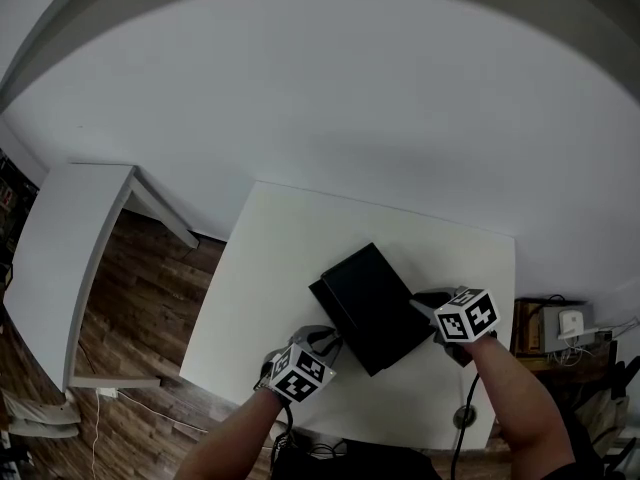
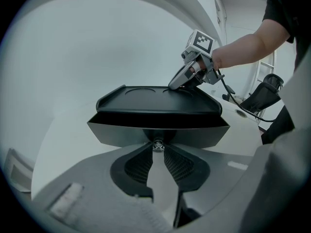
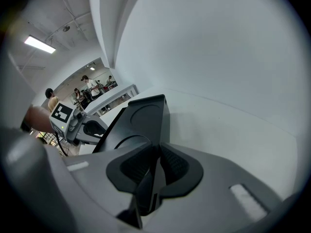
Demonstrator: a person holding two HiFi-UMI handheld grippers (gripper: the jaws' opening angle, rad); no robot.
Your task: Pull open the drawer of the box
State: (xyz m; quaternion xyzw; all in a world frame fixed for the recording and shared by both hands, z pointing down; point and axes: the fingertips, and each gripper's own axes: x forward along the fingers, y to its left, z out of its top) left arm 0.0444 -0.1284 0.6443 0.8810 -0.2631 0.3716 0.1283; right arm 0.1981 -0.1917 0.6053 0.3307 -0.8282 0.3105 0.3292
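**Two grips, one drawer**

Head view: I'm flanking the black box (image 1: 370,303) on the white table (image 1: 290,238), left gripper (image 1: 325,340) at its near corner, right gripper (image 1: 428,306) at its side.

Left gripper view: I'm pinching the small knob (image 2: 158,144) of the drawer (image 2: 136,132).

Right gripper view: I'm clamping the box's rim, bracing it. I'm aiming to draw straight back.

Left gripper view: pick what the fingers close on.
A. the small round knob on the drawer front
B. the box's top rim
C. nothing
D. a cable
A: the left gripper has its fingers meeting on the small metal knob at the middle of the drawer front, under the lid of the black box.
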